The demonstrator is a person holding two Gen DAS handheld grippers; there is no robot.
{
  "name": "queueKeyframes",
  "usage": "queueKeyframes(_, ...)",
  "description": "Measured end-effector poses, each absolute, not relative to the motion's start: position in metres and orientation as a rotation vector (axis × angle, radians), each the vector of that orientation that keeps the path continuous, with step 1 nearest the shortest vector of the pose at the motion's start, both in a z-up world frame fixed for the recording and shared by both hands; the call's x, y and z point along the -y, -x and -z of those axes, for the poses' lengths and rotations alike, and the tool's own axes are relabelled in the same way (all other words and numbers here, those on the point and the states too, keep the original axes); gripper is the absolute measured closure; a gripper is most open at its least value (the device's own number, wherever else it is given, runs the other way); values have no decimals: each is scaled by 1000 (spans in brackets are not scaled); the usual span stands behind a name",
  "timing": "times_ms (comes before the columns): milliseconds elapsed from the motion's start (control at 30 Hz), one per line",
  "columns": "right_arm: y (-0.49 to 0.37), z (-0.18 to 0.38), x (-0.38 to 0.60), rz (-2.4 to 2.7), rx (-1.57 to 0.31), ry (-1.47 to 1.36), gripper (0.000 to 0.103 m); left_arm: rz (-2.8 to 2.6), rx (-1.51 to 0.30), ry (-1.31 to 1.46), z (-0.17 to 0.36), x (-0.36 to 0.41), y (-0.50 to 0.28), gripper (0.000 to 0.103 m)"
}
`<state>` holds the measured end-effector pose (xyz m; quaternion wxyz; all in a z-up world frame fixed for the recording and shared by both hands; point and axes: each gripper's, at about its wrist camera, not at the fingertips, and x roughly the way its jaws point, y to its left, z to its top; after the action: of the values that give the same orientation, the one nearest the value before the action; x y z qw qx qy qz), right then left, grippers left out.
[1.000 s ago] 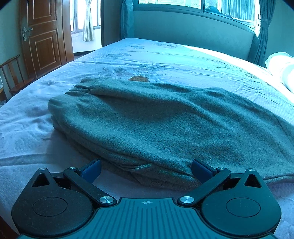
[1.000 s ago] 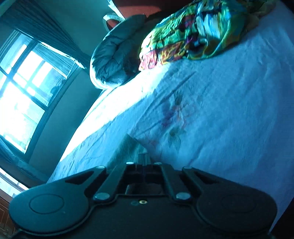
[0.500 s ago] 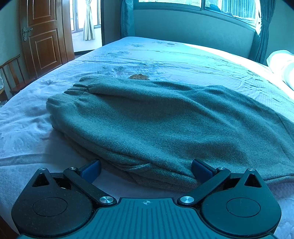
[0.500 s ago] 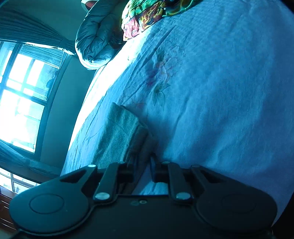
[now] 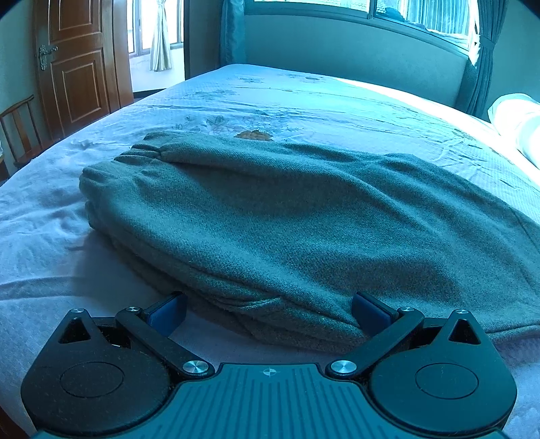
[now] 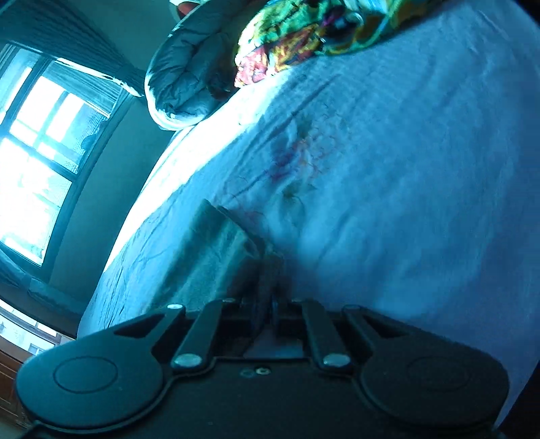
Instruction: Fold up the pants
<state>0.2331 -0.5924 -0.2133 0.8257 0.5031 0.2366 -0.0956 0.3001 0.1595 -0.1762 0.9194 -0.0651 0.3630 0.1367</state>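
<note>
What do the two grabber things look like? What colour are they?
The left gripper is black, with two round discs, silver rivets, a ribbed middle plate bearing a small crosshair mark, and blue finger pads. The right gripper has the same black discs, slanted bars and silver rivets.

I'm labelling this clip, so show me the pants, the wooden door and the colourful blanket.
pants [image 5: 287, 216]: left wrist view, middle of the green fabric lying on the bed.
wooden door [image 5: 79, 64]: left wrist view, its panelled face.
colourful blanket [image 6: 320, 30]: right wrist view, its patterned folds at the top.
</note>
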Motion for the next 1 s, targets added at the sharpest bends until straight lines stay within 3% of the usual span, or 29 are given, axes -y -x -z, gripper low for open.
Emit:
queueKeyframes(100, -214, 202, 595, 272, -442, -1094, 99, -273, -743, 140, 174, -163, -298, 0)
queueKeyframes(233, -206, 165, 579, 307, -368, -924, 103, -309, -689, 53, 158, -159, -294, 0)
queueKeyframes(367, -254, 156, 548, 157, -458, -814, 97, -371, -660, -39, 150, -160, -305, 0)
queueKeyframes(467, -278, 179, 545, 266, -620, -789, 103, -399, -725, -57, 159, -168, -317, 0)
queueKeyframes(633, -278, 157, 534, 265, -551, -762, 103, -411, -673, -23, 145, -174, -322, 0)
queueKeyframes(700, -301, 144, 505, 177, -548, -713, 96, -375, -635, -12, 137, -163, -338, 0)
queueKeyframes(1000, -413, 142, 343, -196, -778, -420, 94, -179, -673, -62, 142, -56, -441, 0)
